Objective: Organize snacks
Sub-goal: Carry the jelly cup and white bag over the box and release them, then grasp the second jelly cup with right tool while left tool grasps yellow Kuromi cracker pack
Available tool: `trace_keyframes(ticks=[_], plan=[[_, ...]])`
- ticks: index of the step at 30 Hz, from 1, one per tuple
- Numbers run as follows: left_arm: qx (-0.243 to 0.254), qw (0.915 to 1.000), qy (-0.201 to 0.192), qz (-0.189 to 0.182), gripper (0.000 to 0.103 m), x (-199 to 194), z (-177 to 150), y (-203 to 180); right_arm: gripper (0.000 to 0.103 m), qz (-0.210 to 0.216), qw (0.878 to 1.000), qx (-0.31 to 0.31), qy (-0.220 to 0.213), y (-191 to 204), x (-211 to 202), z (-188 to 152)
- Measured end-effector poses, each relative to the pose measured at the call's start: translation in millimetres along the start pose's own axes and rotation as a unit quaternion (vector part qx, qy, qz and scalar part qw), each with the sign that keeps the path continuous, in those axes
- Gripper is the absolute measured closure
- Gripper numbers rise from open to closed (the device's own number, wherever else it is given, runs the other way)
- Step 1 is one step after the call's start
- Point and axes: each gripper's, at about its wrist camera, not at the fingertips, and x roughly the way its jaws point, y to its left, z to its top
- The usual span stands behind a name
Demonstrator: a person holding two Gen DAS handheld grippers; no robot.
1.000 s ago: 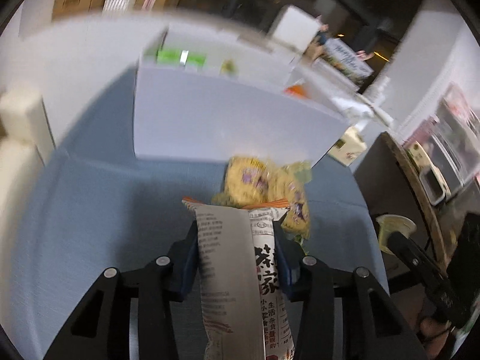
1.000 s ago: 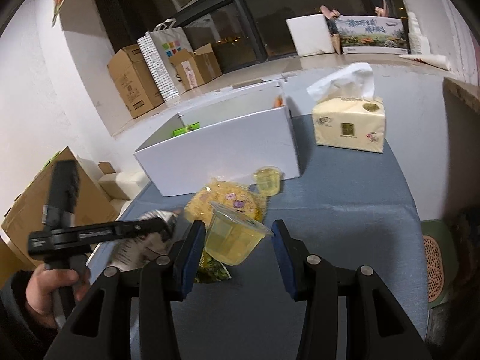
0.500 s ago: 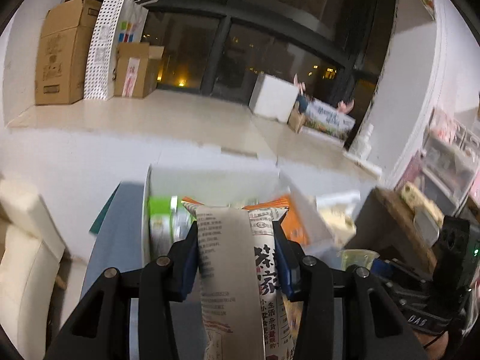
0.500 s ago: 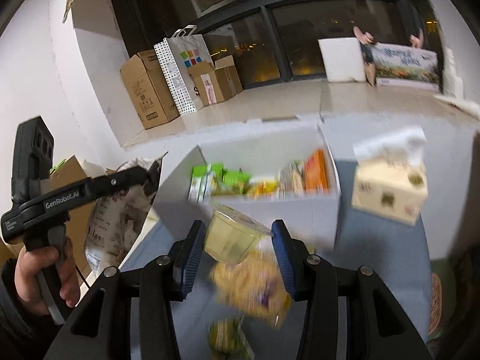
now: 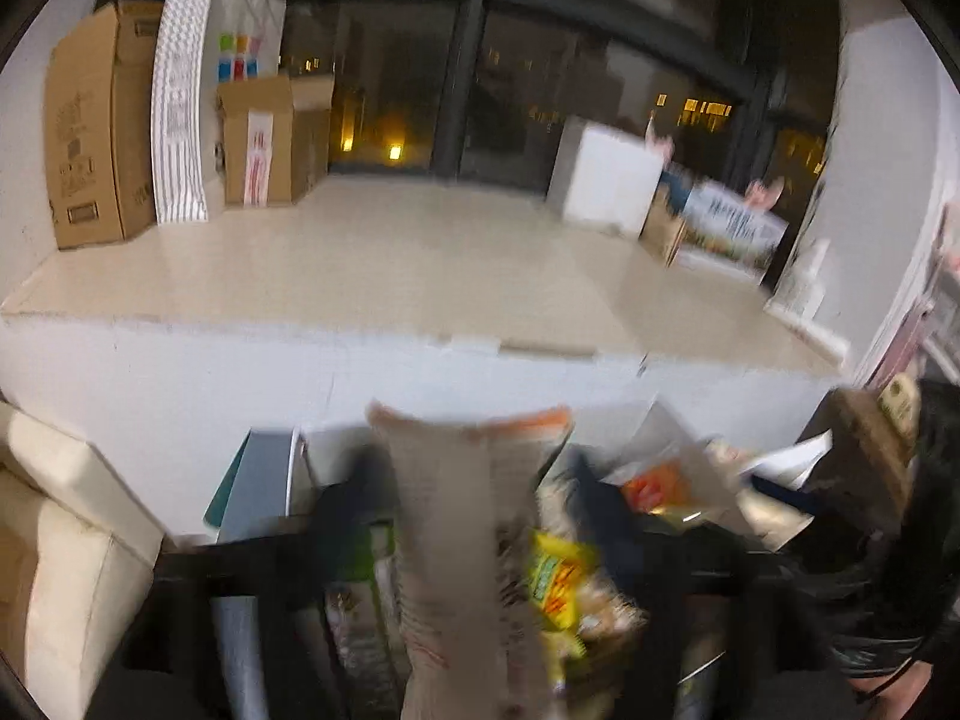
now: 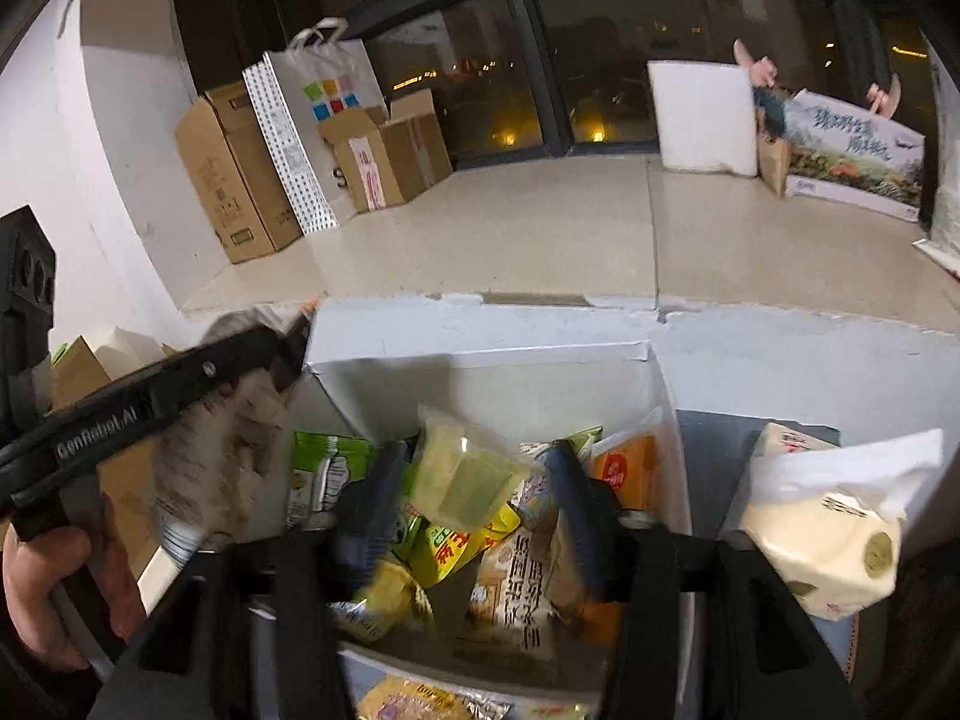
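My left gripper [image 5: 474, 492] hangs over the white snack box [image 5: 300, 450], its jaws opening. A grey bag with an orange top [image 5: 462, 516] stands loose and blurred between them. The right wrist view shows that gripper [image 6: 180, 384] at the left, held by a hand [image 6: 54, 588]. My right gripper [image 6: 474, 498] is over the same box [image 6: 480, 360], its jaws opening too. A yellow-green jelly cup [image 6: 462, 474] sits tilted between them, with a gap on its right side. Below lie a green packet [image 6: 324, 462], a yellow packet [image 6: 444, 540] and an orange packet [image 6: 624, 468].
A tissue pack [image 6: 822, 540] stands right of the box on the blue table. A yellow snack bag [image 6: 414, 702] lies in front of the box. A cream sofa [image 5: 54, 540] is at the left. Cardboard boxes [image 6: 234, 180] and a paper bag stand on the far floor.
Both grippers moved forward and up from the table to above the white box. The left was shut on the grey bag and the right on the jelly cup; both jaws now stand wide.
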Motion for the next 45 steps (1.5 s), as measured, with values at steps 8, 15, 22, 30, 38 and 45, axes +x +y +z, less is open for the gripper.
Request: trace_keyframes(ticks=[8, 15, 22, 30, 38, 45], plan=[[-0.013, 0.9998, 0.008, -0.010, 0.000, -8, -24, 20, 0.000, -0.016, 1.000, 0.005, 0.001, -9, 2, -14], [0.010, 0.9993, 0.003, -0.037, 0.000, -47, -46, 22, 0.000, 0.010, 0.999, 0.018, -0.024, -5, -30, -26], [0.016, 0.9963, -0.008, -0.084, 0.000, -104, -98, 18, 0.000, 0.052, 0.997, 0.023, -0.059, 9, -95, -71], [0.028, 0.9926, 0.023, -0.116, 0.000, -132, -187, -5, 0.000, 0.029, 0.995, 0.086, -0.045, -6, -114, -148], [0.040, 0.9898, 0.047, -0.128, 0.000, -139, -224, -30, 0.000, -0.007, 0.994, 0.108, 0.019, -27, -76, -174], [0.043, 0.9901, 0.045, -0.126, 0.000, -141, -226, -35, 0.000, -0.027, 0.996, 0.073, 0.044, -26, -25, -158]])
